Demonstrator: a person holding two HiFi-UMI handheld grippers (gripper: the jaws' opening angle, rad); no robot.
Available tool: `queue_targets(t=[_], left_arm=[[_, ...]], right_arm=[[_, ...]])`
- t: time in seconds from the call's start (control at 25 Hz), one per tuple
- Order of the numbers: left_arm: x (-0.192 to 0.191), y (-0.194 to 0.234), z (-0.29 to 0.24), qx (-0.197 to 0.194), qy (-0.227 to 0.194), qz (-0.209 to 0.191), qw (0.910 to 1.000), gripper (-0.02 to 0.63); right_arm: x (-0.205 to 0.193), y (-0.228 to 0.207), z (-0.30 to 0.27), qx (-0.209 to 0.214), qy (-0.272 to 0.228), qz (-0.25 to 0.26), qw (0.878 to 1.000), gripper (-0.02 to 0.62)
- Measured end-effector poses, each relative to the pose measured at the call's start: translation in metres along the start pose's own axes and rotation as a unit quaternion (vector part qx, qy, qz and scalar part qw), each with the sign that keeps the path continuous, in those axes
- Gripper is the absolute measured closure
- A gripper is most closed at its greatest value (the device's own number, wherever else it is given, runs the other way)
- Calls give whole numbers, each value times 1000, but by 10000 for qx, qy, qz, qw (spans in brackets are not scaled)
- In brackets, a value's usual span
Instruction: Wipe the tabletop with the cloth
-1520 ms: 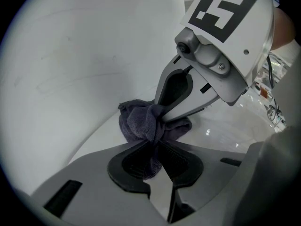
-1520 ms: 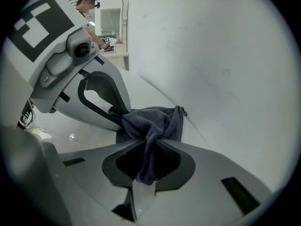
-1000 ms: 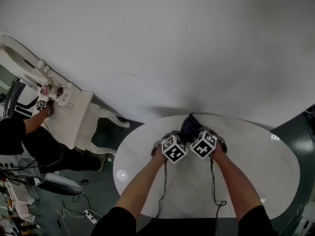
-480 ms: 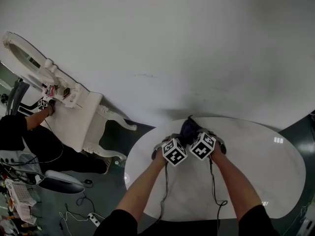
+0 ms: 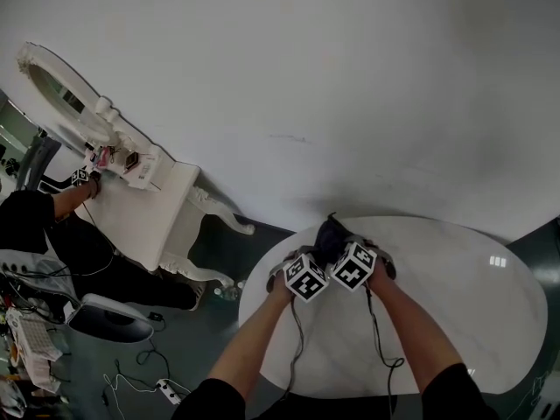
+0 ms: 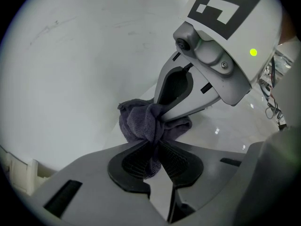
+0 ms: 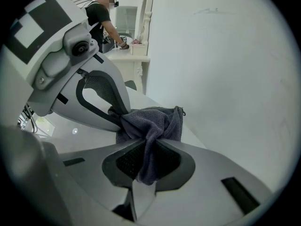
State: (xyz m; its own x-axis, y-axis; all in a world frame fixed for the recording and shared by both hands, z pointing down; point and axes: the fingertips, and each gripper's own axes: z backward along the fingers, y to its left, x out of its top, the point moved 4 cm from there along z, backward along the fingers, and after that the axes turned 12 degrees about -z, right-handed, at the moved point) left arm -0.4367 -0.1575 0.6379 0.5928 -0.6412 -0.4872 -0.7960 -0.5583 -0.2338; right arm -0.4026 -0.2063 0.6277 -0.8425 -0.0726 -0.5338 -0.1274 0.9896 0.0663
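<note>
Jaws of the left gripper (image 6: 153, 149) and right gripper (image 7: 148, 158) both clamp the dark cloth (image 5: 331, 233). The cloth sits at the far edge of the white counter (image 5: 455, 297).

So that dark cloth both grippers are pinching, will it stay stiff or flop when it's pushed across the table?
Probably floppy: the cloth bunches into soft folds between the left gripper and the right gripper. Likely light, since a loose end hangs limp through the right jaws. On the glossy tabletop it should slide easily, though it may crumple.
</note>
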Motion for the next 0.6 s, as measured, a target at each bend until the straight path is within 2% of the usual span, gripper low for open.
queue_targets(t=[0.32,0.6], left_arm=[[-45,12,21,190,98,285,9994,535],[-93,7,49,395,244,651,9968,535]], right_arm=[[33,36,-19,135,-33,297,9995,554],[56,86,-31,364,-124,602,9974,554]])
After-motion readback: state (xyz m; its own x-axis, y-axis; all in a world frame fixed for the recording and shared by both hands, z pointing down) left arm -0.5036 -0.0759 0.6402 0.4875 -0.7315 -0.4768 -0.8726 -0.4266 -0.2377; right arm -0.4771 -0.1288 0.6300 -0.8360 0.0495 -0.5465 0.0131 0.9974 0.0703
